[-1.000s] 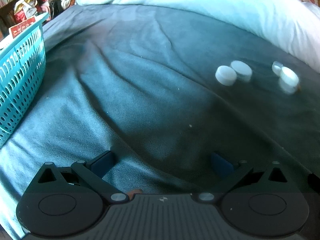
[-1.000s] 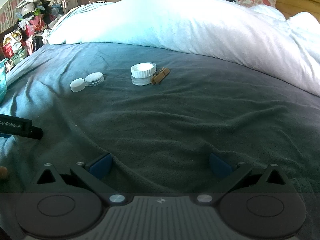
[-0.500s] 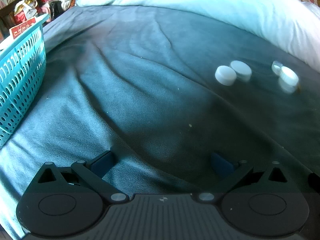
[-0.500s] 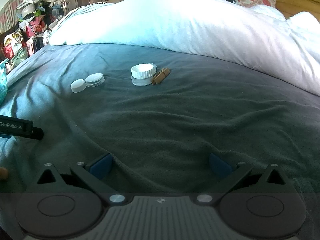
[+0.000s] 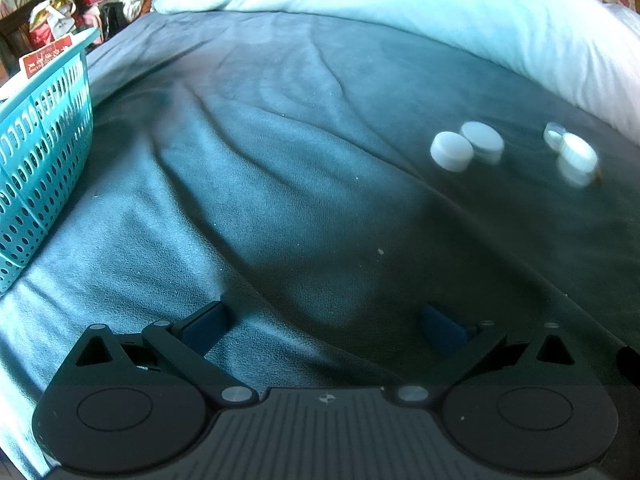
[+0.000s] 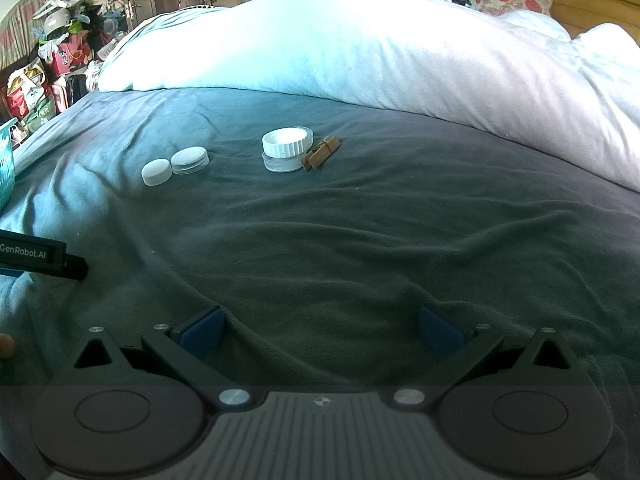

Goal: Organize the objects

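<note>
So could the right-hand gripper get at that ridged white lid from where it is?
Probably yes. The right gripper is open and empty, and only bare blanket lies between it and the ridged white lid. A wooden clothespin sits against the lid's right side and might get nudged.

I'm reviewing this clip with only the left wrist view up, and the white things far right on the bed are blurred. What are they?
Observer: In the right wrist view, a white ribbed screw lid is stacked on a clear shallow round container.
Operator: There's a brownish speck beside them. Anything there?
Observer: Yes, small brown wooden clothespins lie against the right side of that stack.
Operator: And the two discs to the left of it?
Observer: A smooth white plastic cap and a flat clear lid, side by side on the dark grey blanket.
Operator: Is the right gripper holding anything?
Observer: No, the right gripper is open and empty.
</note>
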### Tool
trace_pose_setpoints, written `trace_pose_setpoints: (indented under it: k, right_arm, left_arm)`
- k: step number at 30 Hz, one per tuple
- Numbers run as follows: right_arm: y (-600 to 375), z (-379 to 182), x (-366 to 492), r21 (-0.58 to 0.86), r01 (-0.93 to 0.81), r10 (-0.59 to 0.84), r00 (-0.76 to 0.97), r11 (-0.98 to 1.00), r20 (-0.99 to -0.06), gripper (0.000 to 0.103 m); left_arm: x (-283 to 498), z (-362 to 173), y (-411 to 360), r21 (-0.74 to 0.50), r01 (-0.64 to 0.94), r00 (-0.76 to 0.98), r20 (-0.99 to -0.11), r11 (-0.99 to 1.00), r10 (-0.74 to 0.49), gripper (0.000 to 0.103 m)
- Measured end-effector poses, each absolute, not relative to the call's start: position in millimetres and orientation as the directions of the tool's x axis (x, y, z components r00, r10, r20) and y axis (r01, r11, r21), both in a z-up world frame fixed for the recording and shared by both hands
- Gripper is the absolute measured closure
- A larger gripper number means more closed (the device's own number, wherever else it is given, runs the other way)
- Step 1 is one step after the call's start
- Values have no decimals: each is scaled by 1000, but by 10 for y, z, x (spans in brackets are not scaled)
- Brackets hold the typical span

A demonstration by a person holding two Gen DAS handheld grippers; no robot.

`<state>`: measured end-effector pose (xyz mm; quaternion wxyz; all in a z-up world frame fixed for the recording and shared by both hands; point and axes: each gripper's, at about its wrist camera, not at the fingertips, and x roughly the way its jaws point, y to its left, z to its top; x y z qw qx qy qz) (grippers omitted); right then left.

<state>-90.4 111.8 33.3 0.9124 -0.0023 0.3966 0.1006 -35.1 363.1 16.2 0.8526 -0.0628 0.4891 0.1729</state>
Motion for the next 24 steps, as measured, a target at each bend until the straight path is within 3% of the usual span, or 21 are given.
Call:
trace_pose_setpoints:
  k: [24]
  right_arm:
    - [1125,356,-824,93,-167,179,641,982,-747,0]
  left_arm:
    - [-364,164,3631,63,-356,461,-856,932,234,0]
